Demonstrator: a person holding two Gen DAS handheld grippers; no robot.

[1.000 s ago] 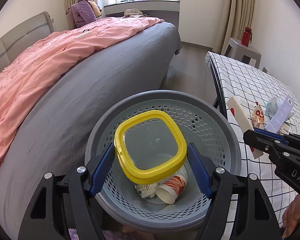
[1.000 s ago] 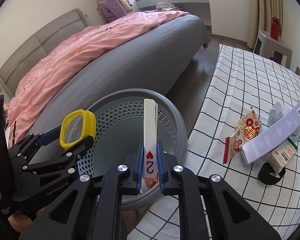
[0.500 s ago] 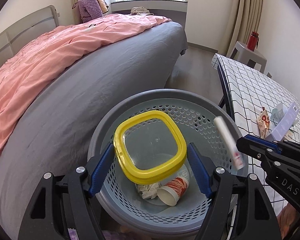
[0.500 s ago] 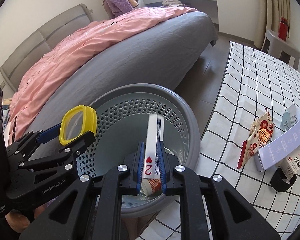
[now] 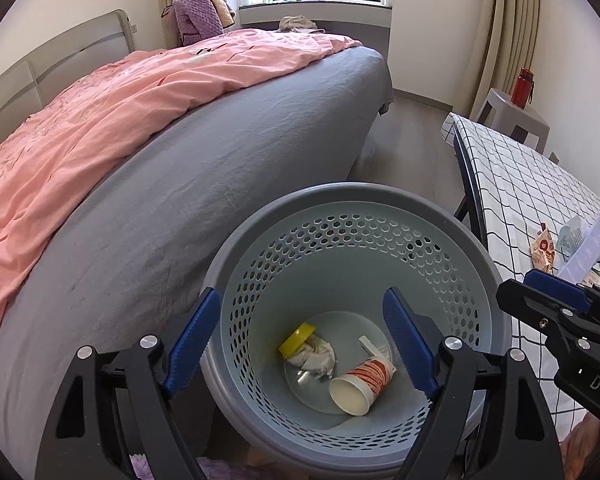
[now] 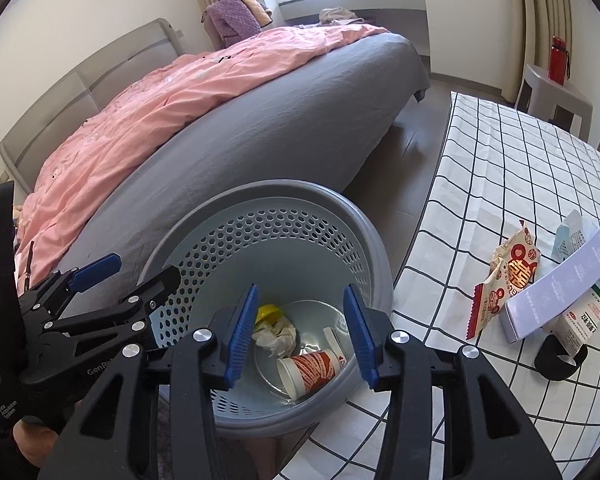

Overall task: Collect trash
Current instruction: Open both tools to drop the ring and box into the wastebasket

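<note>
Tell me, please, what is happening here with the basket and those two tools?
A person is clearing trash into the grey perforated plastic basket beside the bed. Both the left gripper and the right gripper hang open and empty over it. Inside lie a yellow-rimmed lid, a crumpled tissue and a red-and-white paper cup. A red-patterned snack wrapper, a pale lilac box and other packaging are on the checked tablecloth.

A: What do the tools look like?

B: The left claw [image 5: 302, 342] is matte black plastic with two ridged blue finger pads [image 5: 196, 336] and round silver screws at the joints.

A: And the other?

B: The right claw [image 6: 300, 336] matches. At nine o'clock in its view, white "GenRob" lettering marks the left one.
</note>
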